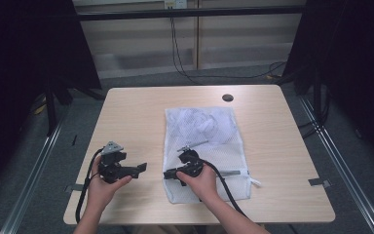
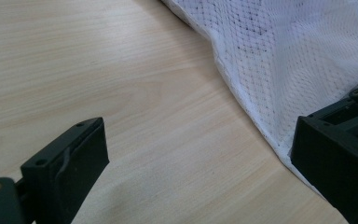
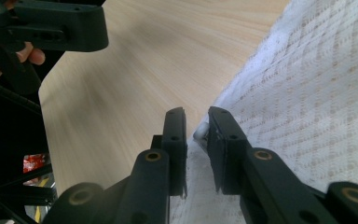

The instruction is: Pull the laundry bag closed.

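Observation:
A white mesh bag [image 1: 209,139] lies flat in the middle of the wooden table [image 1: 136,112], with crumpled fabric showing through its far half. My right gripper [image 1: 168,174] is at the bag's near left edge. In the right gripper view its jaws [image 3: 196,126] stand a narrow gap apart over the bag's border [image 3: 317,93]. A small white piece [image 3: 201,131] of that edge sits between the tips, with a slit still showing beside it. My left gripper [image 1: 139,169] rests left of the bag, its jaws wide open [image 2: 200,158] over bare wood, the mesh [image 2: 298,56] just beyond.
A dark round hole [image 1: 227,97] sits near the table's far edge. Cables trail from both grippers toward the near edge. Black curtains and stands flank the table. My left gripper's jaw [image 3: 51,28] shows at the top left of the right gripper view.

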`<state>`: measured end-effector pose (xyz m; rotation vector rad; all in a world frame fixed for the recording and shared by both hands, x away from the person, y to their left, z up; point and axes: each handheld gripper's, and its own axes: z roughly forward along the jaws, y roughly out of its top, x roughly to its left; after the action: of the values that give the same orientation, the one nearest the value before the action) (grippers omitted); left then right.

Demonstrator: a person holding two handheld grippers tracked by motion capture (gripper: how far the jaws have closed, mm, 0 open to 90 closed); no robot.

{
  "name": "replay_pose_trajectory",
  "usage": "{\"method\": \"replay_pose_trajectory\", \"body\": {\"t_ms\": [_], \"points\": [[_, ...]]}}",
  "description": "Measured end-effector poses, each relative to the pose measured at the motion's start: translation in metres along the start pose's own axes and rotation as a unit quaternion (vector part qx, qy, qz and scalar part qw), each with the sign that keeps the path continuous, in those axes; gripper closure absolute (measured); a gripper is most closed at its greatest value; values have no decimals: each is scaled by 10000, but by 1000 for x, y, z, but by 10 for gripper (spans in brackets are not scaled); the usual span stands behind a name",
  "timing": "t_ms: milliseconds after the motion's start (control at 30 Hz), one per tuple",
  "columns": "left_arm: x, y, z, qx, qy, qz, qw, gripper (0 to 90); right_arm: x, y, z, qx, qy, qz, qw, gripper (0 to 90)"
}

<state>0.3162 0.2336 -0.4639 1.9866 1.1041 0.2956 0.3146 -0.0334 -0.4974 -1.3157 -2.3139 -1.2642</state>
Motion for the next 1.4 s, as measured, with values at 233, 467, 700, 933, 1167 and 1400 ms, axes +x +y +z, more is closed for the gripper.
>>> {"method": "replay_pose_trajectory", "body": {"t_ms": [233, 467, 700, 933, 1167, 1400], "points": [[1, 0, 0, 8, -43, -12, 10000, 38, -3, 0, 4, 103, -111, 96, 9998, 850], [-5, -1, 2, -2, -182, -18, 9998, 38, -3, 1, 2, 116, -111, 233, 9996, 868], [-15, 0, 6, -22, -603, -56, 9982, 38, 0, 3, -9, -102, -13, 282, 9995, 869], [-23, -1, 11, 26, -979, -219, 9949, 36, 1, 6, -20, -296, 32, 334, 9990, 869], [-30, -1, 20, 167, -1132, -167, 9933, 42, 1, 6, -25, -407, 34, 356, 9985, 869], [-36, -1, 24, 271, -1279, -202, 9912, 51, 1, 7, -27, -473, 44, 371, 9982, 869]]}}
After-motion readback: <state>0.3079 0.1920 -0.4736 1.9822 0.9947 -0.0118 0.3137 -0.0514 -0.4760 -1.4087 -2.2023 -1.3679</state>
